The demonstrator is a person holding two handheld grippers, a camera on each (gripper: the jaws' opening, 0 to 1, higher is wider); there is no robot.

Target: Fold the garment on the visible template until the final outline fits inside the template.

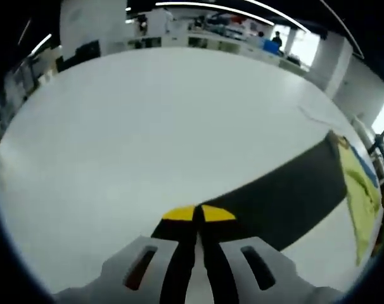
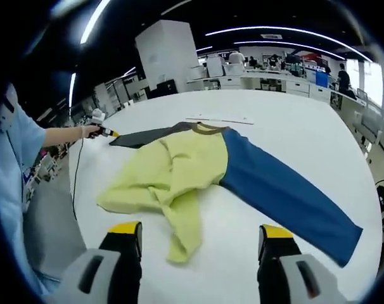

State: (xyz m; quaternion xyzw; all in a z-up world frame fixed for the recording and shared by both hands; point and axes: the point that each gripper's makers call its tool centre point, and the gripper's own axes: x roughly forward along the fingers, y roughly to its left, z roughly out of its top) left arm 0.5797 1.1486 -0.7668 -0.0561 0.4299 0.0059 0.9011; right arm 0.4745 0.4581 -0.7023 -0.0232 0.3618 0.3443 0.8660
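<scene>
While the left gripper (image 1: pixel 198 218) is clamping its yellow-tipped jaws tight on the cuff of the dark grey sleeve (image 1: pixel 287 190), the person is stretching that sleeve out flat across the white table (image 1: pixel 147 114), well away from the rest of the garment. From the right gripper view I am watching the whole garment (image 2: pixel 198 164) lying in the middle of the table: a yellow-green body bunched and rumpled toward the near side, a long blue sleeve (image 2: pixel 287 196) running off to the right, and the grey sleeve reaching left to the hand (image 2: pixel 90 132) holding the far tool. The right gripper (image 2: pixel 198 237) is hanging above the table with its jaws spread wide, gripping nothing, just short of the crumpled yellow hem.

I cannot make out any template outline from where things stand, only a thin pale strip (image 2: pixel 220 120) lying beyond the collar.

The risk, as I judge it, is that pulling the grey sleeve further is going to drag the body sideways and deepen the creases, since nothing is pinning the yellow part down. A fold made over that rumpled cloth would likely come out lumpy and overrun the outline.
</scene>
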